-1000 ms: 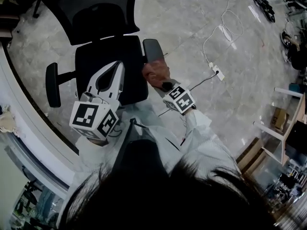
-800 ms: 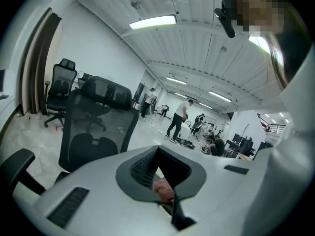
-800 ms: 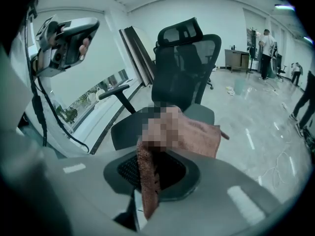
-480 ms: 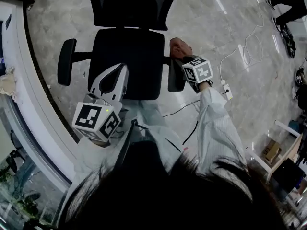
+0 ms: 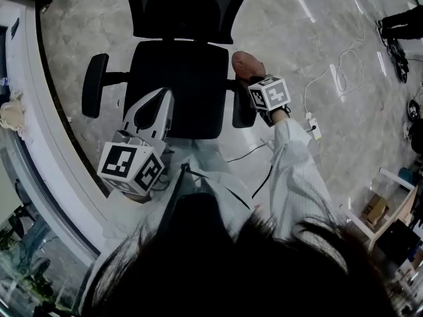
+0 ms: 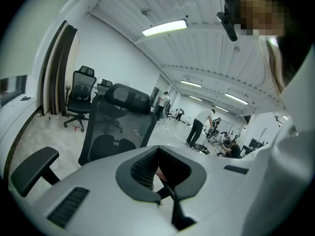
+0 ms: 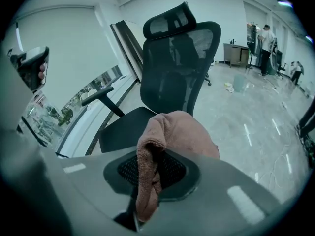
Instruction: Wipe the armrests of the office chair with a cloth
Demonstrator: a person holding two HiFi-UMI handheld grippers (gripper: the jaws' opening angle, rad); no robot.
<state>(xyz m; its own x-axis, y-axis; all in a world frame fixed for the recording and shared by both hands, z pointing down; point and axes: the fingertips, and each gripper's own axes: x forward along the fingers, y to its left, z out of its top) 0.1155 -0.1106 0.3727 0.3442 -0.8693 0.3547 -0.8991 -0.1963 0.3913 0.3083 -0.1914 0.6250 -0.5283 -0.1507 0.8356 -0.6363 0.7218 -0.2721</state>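
The black office chair (image 5: 175, 84) stands below me, its left armrest (image 5: 94, 84) and right armrest (image 5: 242, 108) on either side of the seat. My right gripper (image 5: 247, 72) is shut on a reddish-brown cloth (image 5: 248, 65) at the back end of the right armrest. The bunched cloth (image 7: 172, 132) hides the right gripper's (image 7: 158, 149) tips, with the chair's mesh back (image 7: 177, 58) beyond. My left gripper (image 5: 166, 93) hovers over the seat's front, shut and holding nothing. In the left gripper view, the left gripper (image 6: 158, 150) points past the left armrest (image 6: 33, 164) toward the backrest (image 6: 118, 122).
A curved white ledge (image 5: 49, 144) with glass below runs along the left. A power strip with white cable (image 5: 311, 121) lies on the floor at right, a dark cord near my feet. Other chairs (image 6: 78, 95) and people (image 6: 202, 127) are far off.
The right gripper has drawn the cloth along the right armrest from its front end to its back end, with little movement in the last half second. The left gripper kept its place over the seat.
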